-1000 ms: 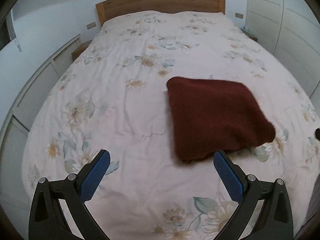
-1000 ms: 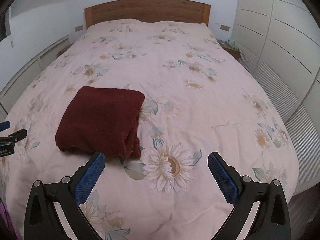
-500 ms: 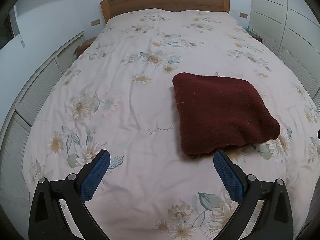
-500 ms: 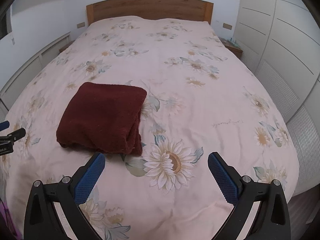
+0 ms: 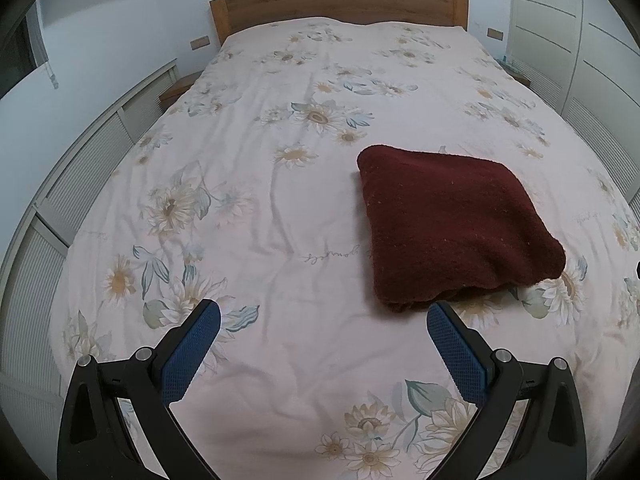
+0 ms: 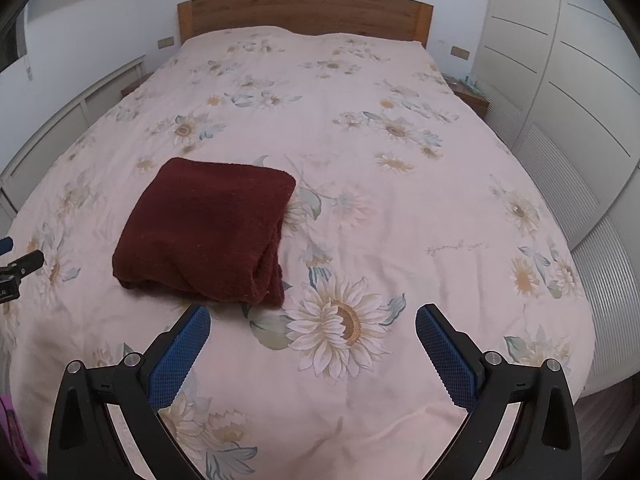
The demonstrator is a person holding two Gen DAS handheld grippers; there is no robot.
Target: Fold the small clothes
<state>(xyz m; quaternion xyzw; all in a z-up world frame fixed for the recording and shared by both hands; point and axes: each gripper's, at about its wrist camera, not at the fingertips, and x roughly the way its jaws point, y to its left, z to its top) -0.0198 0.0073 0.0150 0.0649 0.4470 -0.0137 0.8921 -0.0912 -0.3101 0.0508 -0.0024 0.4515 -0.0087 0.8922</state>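
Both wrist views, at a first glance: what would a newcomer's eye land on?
The dark red fuzzy knit garment, folded into a thick square, lies alone on the pale pink sunflower-print bedspread, toward the foot end. Both the left gripper and the right gripper, with blue textured pads, hang wide open above the cover, touching nothing. A brown wooden headboard closes the far end.

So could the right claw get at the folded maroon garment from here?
Probably yes: the right claw is open and empty, the maroon garment lies just ahead to its left on the bedspread, and nothing lies between.
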